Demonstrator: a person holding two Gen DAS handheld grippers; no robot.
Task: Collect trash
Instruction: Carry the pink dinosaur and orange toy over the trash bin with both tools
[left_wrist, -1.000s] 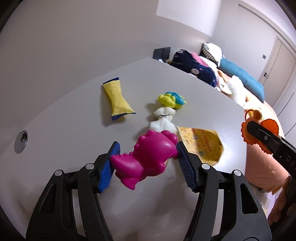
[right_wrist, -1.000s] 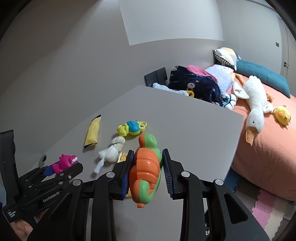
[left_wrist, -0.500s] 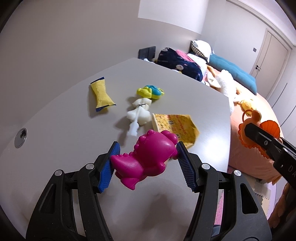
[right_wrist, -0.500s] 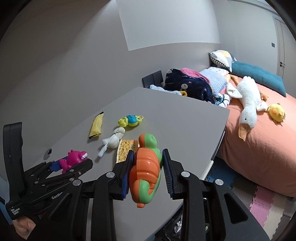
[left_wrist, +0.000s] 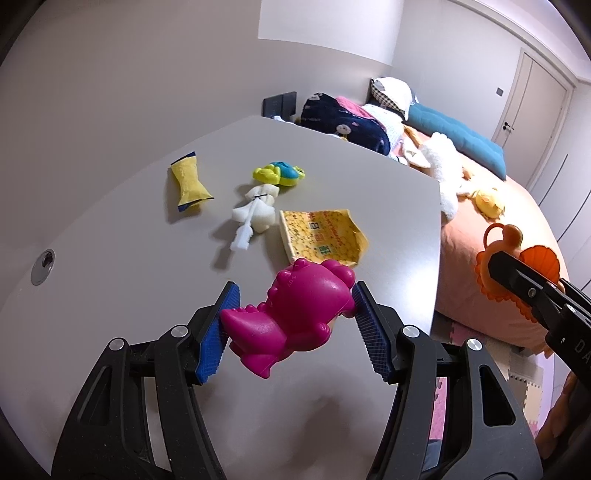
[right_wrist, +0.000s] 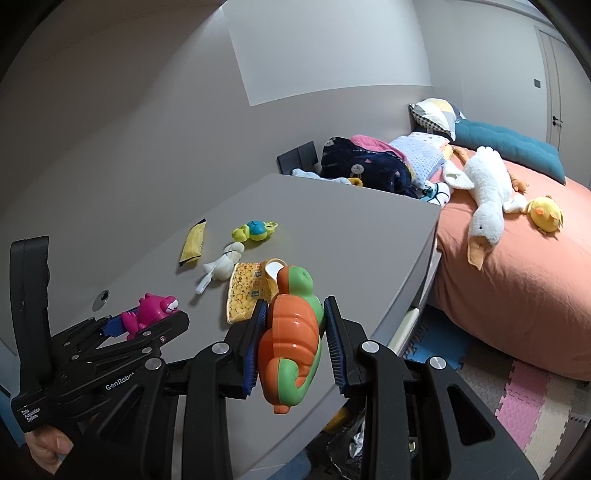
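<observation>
The left gripper (left_wrist: 293, 326) clamps a pink dinosaur toy (left_wrist: 295, 314) and the right gripper (right_wrist: 293, 343) pinches an orange-green toy (right_wrist: 291, 336), both above the desk (left_wrist: 110, 240), where a yellow wrapper (left_wrist: 321, 236) lies.

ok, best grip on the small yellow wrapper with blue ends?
Probably the pinched waist of the small yellow wrapper, from above, jaws across its narrow width. It lies flat on the table, apart from the white toy, so both long sides look reachable.
</observation>
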